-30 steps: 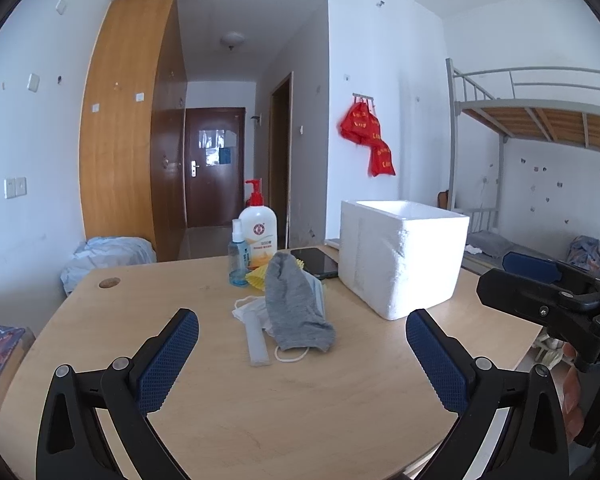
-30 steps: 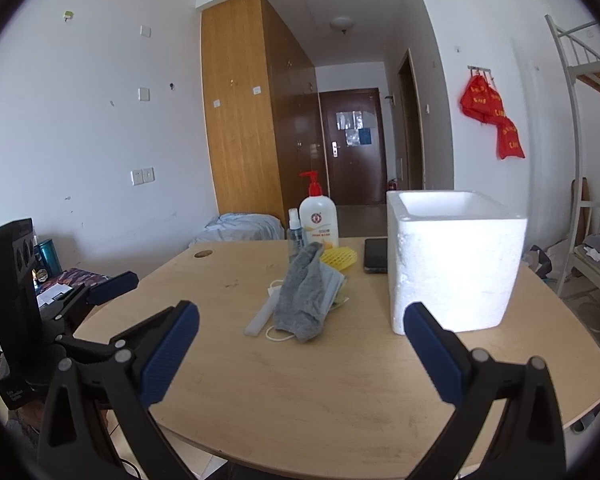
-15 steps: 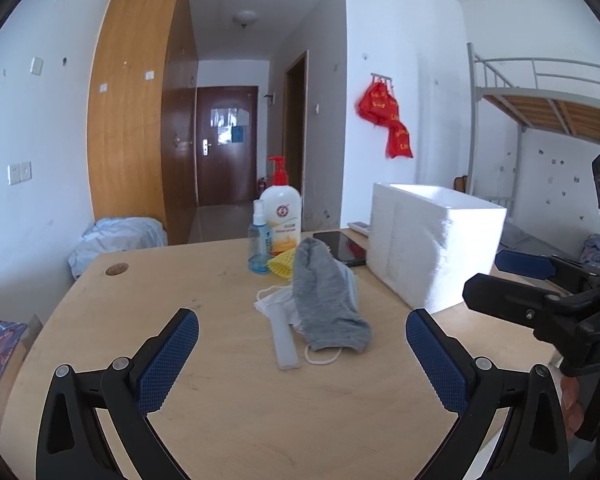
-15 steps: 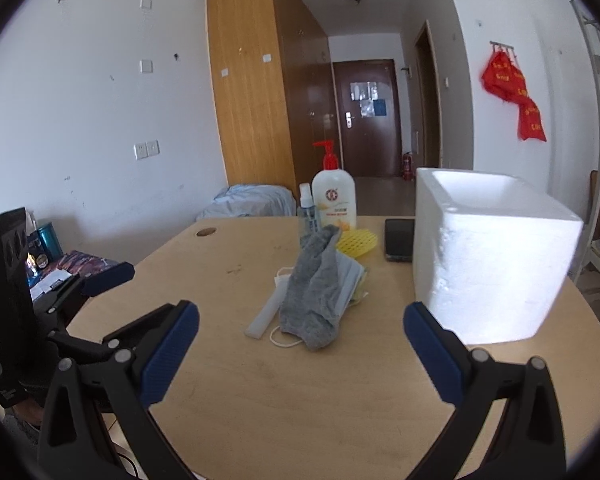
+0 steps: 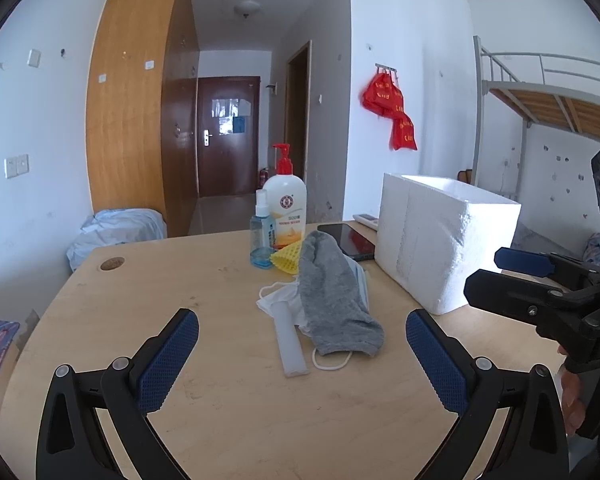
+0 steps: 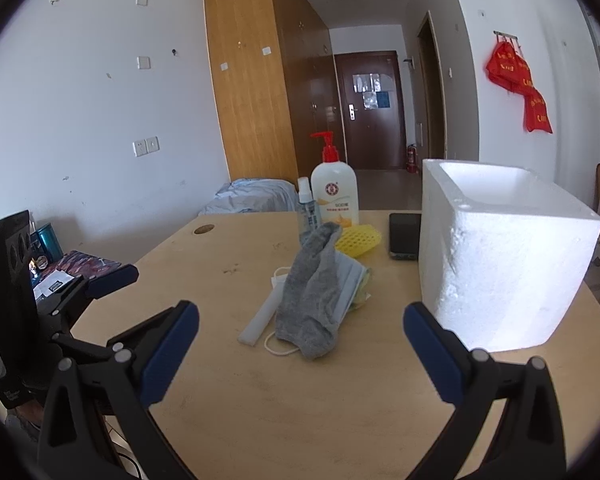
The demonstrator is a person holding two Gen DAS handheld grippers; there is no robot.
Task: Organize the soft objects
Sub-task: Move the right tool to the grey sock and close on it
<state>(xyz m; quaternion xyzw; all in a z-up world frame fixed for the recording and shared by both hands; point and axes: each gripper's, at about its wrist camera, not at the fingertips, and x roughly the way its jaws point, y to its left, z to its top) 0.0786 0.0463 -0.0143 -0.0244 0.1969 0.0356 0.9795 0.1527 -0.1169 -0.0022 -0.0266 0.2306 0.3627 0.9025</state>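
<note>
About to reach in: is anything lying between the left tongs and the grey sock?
No. In the left wrist view only bare table lies between the open left tongs and the grey sock.

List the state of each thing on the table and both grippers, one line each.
Left gripper: open, empty.
Right gripper: open, empty.
Grey sock: limp, draped over the masks.
Face masks: piled under the sock.
Foam box: upright, no lid on it.
Pump bottle: upright.
Spray bottle: upright, capped.
Phone: flat, screen dark.
</note>
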